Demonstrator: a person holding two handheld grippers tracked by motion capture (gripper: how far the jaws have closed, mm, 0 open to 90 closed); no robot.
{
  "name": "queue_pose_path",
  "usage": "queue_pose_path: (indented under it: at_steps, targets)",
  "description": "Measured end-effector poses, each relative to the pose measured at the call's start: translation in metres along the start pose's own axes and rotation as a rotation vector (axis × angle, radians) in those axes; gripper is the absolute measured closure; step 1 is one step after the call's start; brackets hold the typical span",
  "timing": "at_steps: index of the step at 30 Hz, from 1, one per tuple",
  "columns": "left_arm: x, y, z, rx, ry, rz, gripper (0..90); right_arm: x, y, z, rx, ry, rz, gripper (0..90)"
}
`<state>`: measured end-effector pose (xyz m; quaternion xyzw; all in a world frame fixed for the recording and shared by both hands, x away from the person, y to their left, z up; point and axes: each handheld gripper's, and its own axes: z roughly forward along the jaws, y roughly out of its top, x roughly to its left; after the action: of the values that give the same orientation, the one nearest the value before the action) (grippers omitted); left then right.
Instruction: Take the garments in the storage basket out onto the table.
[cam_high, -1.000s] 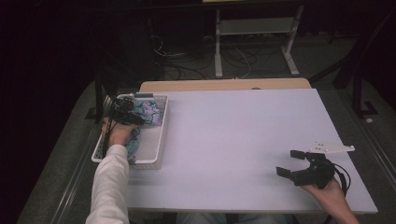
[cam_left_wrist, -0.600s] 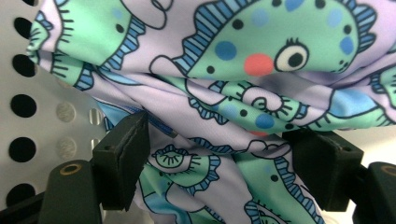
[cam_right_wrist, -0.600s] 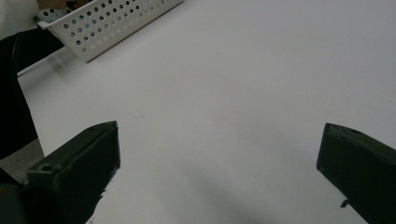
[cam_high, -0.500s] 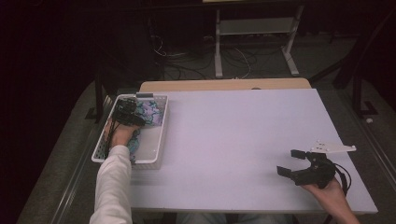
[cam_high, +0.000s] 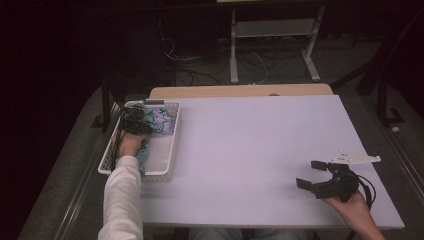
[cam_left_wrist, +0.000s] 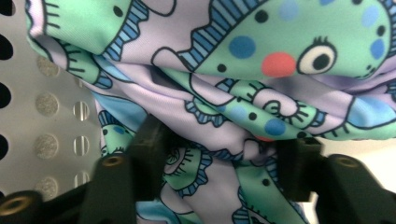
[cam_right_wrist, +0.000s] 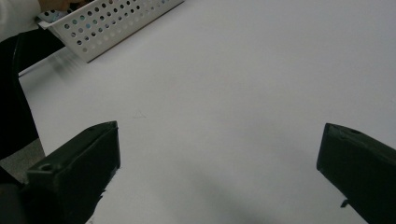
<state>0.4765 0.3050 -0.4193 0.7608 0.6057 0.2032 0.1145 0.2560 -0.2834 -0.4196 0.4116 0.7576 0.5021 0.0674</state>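
At the left edge of the high view, my left gripper (cam_high: 134, 118) reaches down into a white perforated basket (cam_high: 170, 150) on the white table (cam_high: 260, 150). The basket holds a crumpled cloth (cam_left_wrist: 243, 93) printed with green and blue cartoon fish on lilac. In the left gripper view my jaws sit apart with folds of cloth bunched between them. At lower right, my right gripper (cam_high: 316, 176) rests above bare tabletop, jaws wide apart.
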Motion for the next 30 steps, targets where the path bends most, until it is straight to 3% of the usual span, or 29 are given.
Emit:
queue_pose_path:
  at_steps: [4, 9, 12, 18, 19, 20, 25, 26, 27, 30]
  targets:
    - [-0.002, 0.001, 0.000, 0.004, -0.027, -0.019, 63.1, 0.000, 0.000, 0.000, 0.003, -0.001, 0.000, 0.0]
    - [-0.005, 0.002, -0.001, 0.005, -0.007, -0.004, 73.6, 0.000, 0.000, 0.000, 0.001, -0.002, -0.002, 0.0]
    - [-0.004, 0.002, -0.003, 0.010, -0.010, -0.006, 76.8, 0.000, 0.000, 0.000, 0.000, -0.003, -0.001, 0.0]
    - [-0.001, 0.001, -0.008, 0.015, -0.057, -0.048, 78.5, 0.000, 0.000, -0.001, -0.004, -0.007, 0.002, 0.0]
    - [0.001, 0.001, -0.013, 0.007, -0.089, -0.069, 78.6, 0.000, 0.000, -0.001, -0.005, -0.008, 0.003, 0.0]
    - [0.001, 0.001, -0.013, 0.007, -0.089, -0.069, 78.6, 0.000, 0.000, -0.001, -0.005, -0.008, 0.003, 0.0]
    - [0.009, -0.001, -0.032, -0.042, -0.181, -0.117, 78.8, 0.000, 0.000, -0.002, -0.014, -0.010, 0.006, 0.0]
    - [0.009, -0.001, -0.032, -0.042, -0.181, -0.117, 78.8, 0.000, 0.000, -0.002, -0.014, -0.010, 0.006, 0.0]
    - [0.012, -0.003, -0.041, -0.072, -0.227, -0.146, 78.8, 0.000, 0.001, -0.003, -0.018, -0.010, 0.008, 0.0]
    - [0.019, -0.006, -0.054, -0.116, -0.290, -0.180, 78.8, -0.001, 0.001, -0.003, -0.021, -0.011, 0.009, 0.0]
